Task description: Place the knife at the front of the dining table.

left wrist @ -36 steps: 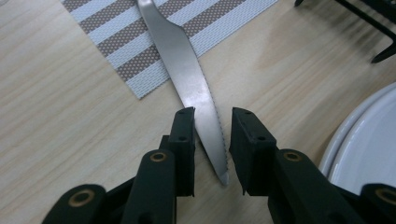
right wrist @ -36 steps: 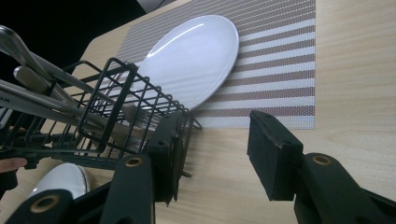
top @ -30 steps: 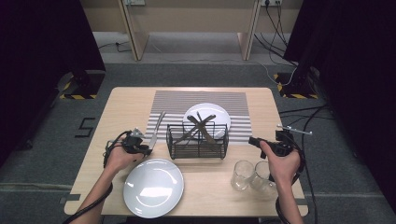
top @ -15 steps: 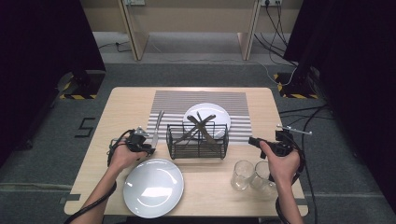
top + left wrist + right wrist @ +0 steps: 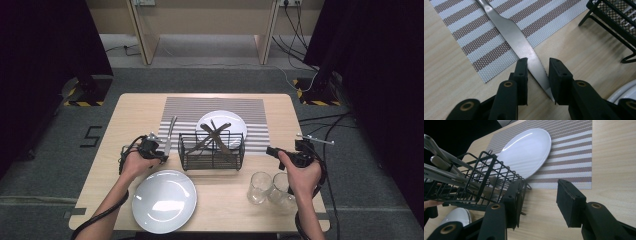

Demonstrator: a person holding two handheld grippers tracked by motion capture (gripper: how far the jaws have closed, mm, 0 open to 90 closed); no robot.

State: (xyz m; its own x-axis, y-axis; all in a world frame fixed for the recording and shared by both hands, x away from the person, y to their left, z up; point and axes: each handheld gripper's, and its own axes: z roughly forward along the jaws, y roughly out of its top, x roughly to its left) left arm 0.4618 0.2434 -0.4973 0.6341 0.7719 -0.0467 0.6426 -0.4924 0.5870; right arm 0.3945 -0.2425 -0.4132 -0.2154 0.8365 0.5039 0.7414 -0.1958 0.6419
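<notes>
Table knife (image 5: pixel 522 46) lies between the jaws of your left hand-held gripper (image 5: pixel 537 75), its tip nearest you on the bare worktop (image 5: pixel 454 82) and its handle running away across the striped placemat (image 5: pixel 486 47); the pads look just clear of the blade, so it seems released, not grasped. Your right hand-held gripper (image 5: pixel 540 202) stands open and empty just right of the wire cutlery basket (image 5: pixel 477 182), where more cutlery waits to be laid out. No readable writing on these things.

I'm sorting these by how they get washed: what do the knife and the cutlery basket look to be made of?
The knife looks like polished steel: a smooth grey blade with soft reflections and a finely toothed edge. The basket looks like black-coated metal wire: thin rods and fine mesh with a matt, even finish. Neither material can be confirmed by look alone.
</notes>
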